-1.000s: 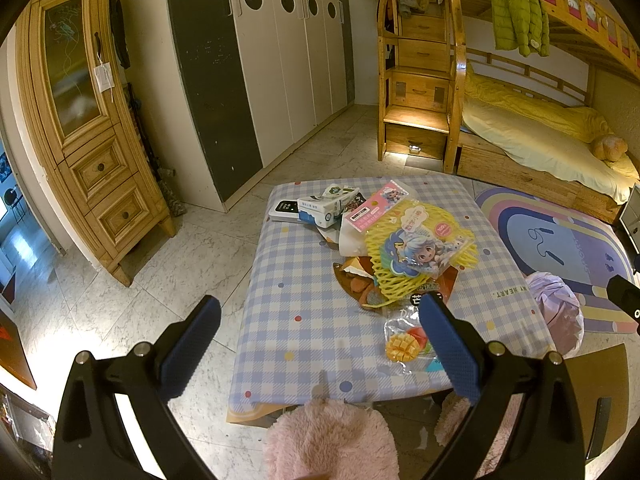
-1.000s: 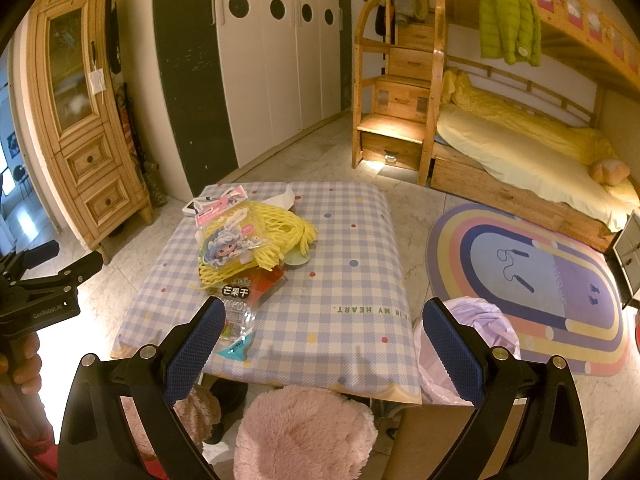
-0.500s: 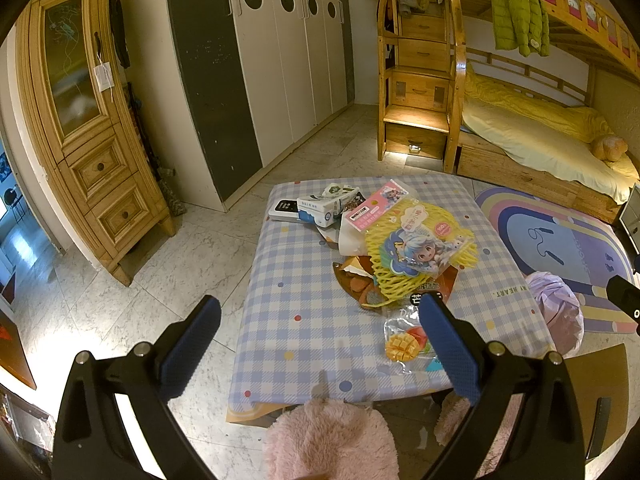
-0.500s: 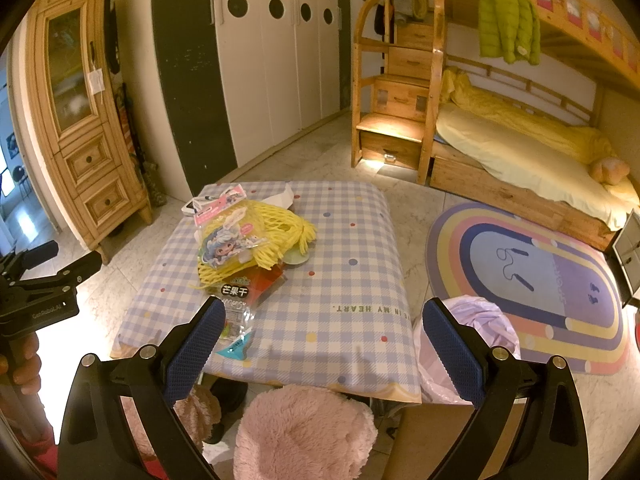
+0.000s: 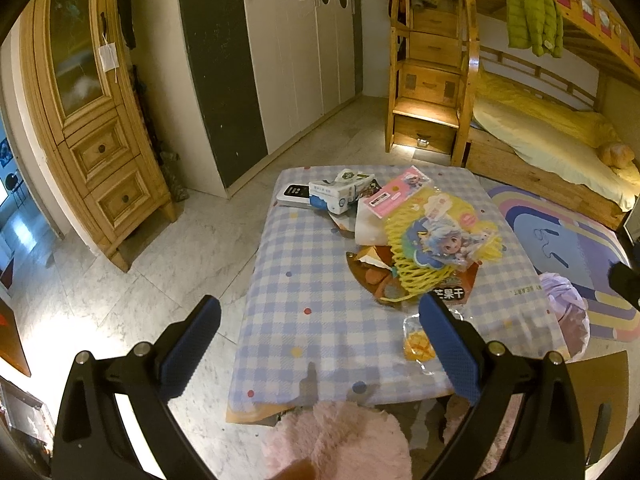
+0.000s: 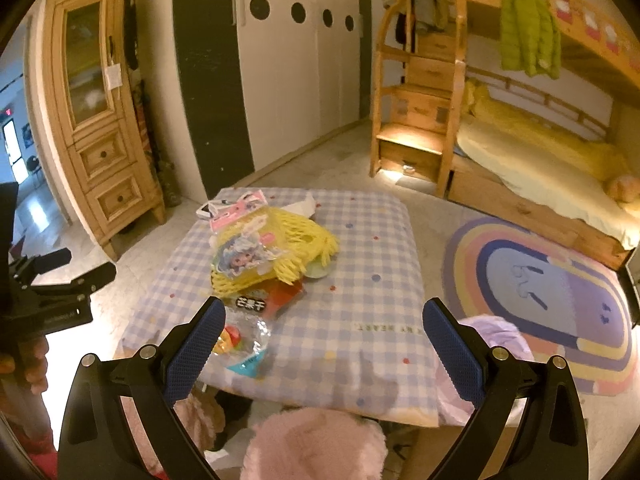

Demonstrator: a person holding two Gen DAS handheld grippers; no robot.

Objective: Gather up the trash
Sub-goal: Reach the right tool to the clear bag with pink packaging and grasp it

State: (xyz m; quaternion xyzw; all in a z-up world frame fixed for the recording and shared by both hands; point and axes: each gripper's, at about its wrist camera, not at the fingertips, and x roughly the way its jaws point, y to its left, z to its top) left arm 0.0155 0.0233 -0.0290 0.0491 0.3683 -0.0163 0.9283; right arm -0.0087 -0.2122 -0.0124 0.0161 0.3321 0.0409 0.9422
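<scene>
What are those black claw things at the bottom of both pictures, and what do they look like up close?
They are handheld grippers. The left gripper and right gripper look alike: black angular frames with cut-out slots, silver screws at the joints, and two fingers padded with textured blue rubber. No cables show.

Checked-cloth table (image 5: 304, 280), snack wrappers (image 5: 424, 248), tissue pack (image 5: 340, 194)

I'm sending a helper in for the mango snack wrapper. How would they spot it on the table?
Go to the low table with the blue checked cloth. At the edge of the trash pile nearest the pink stool, below the yellow mesh doll packet, lies the clear wrapper. It alone is see-through, showing orange-yellow fruit pieces.
</scene>
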